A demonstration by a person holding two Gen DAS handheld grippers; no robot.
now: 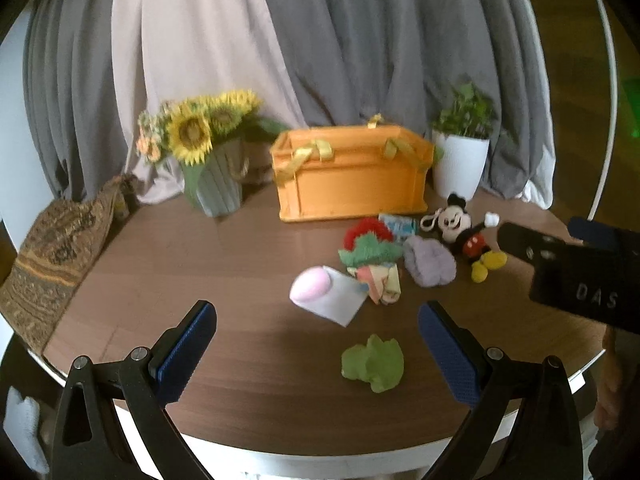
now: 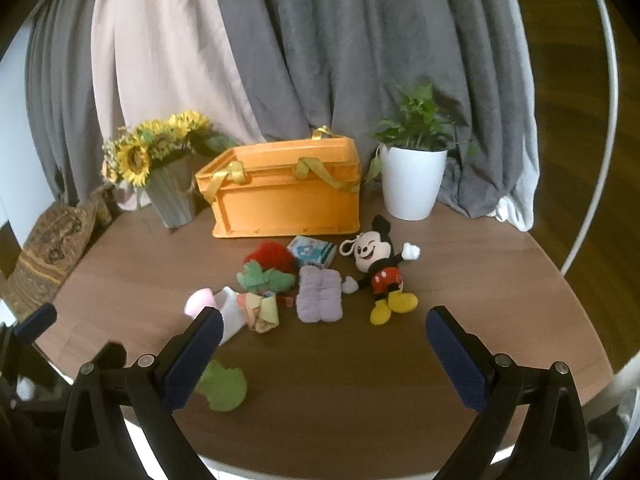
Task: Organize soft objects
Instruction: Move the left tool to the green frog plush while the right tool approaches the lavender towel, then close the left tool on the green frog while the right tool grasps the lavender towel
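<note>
1. Left gripper [image 1: 318,354] is hanging wide apart, empty, above the crumpled green cloth [image 1: 373,363] at lower centre.
2. Right gripper [image 2: 323,350] is gaping wide, empty, below the lilac padded cloth [image 2: 320,294] lying mid-frame on the round brown wooden desk [image 2: 460,280].

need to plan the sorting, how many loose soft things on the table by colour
green: 2
red: 1
purple: 1
pink and white: 1
blue patterned: 1
pastel mixed: 1
mouse plush: 1
total: 8
</note>
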